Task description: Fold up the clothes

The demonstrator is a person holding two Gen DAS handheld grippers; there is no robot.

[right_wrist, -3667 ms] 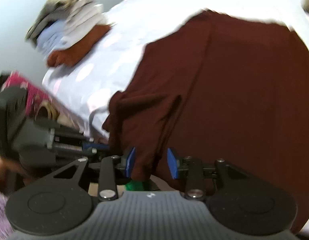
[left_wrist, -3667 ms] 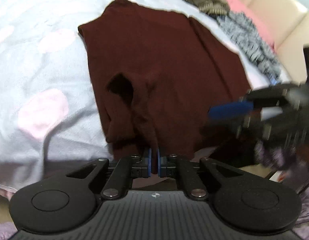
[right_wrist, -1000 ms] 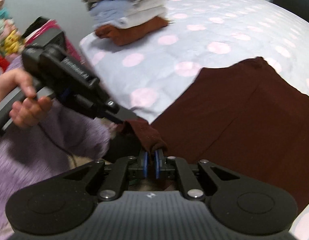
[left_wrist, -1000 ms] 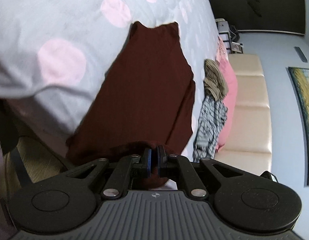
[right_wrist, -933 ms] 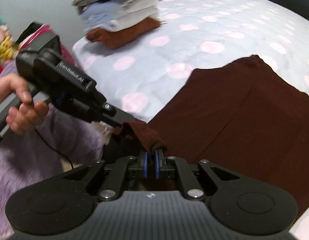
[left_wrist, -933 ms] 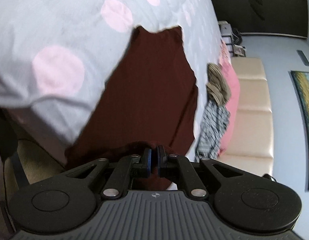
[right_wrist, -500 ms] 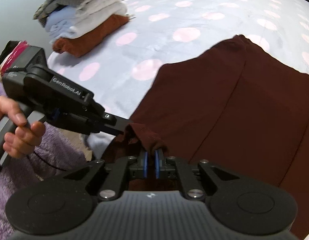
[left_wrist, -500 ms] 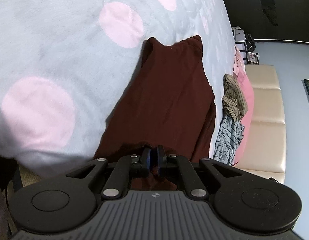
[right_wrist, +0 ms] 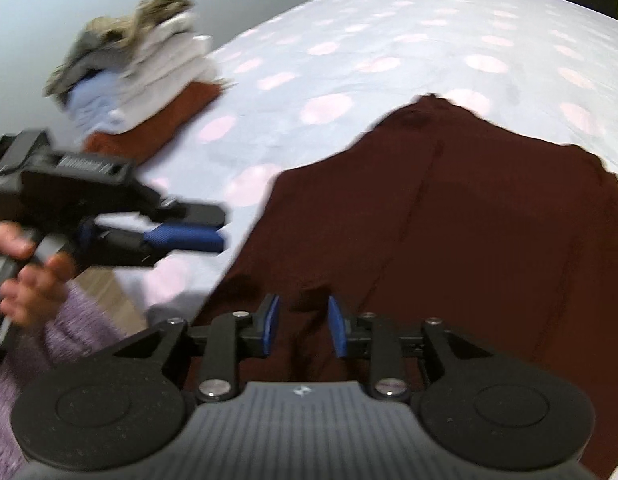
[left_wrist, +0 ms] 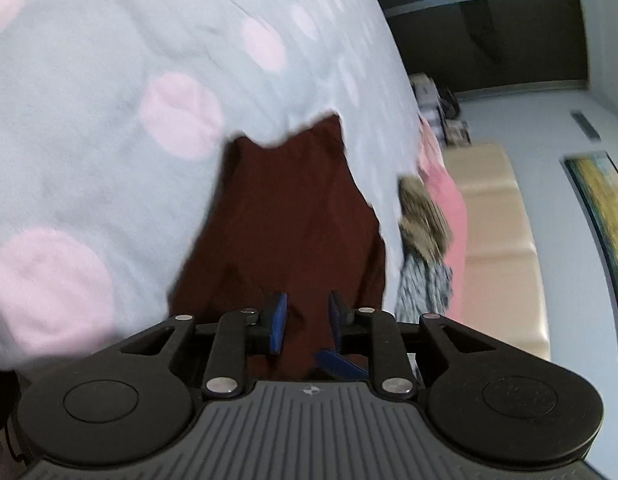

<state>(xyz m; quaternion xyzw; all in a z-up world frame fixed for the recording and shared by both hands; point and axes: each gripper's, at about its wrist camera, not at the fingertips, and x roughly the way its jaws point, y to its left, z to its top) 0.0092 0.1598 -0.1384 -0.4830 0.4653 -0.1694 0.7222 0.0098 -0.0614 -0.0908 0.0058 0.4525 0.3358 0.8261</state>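
Note:
A dark maroon garment [left_wrist: 285,216] lies spread flat on the grey bed sheet with pink dots [left_wrist: 89,128]; it also shows in the right wrist view [right_wrist: 489,220]. My left gripper [left_wrist: 305,322] is open over the garment's near edge, nothing between its blue pads. It also shows from the side in the right wrist view [right_wrist: 197,236], off the garment's left edge. My right gripper [right_wrist: 301,326] is open above the garment's near hem, holding nothing.
A stack of folded clothes [right_wrist: 141,76] sits at the bed's far left corner. A pile of unfolded clothes [left_wrist: 425,240] lies along a beige padded headboard [left_wrist: 501,264]. The bed's edge and the floor lie near the person's purple sleeve [right_wrist: 69,340].
Both grippers were shut on the garment's near edge half a second ago; both have opened and let it go. The garment now lies flat, and the left gripper has drawn back to the left.

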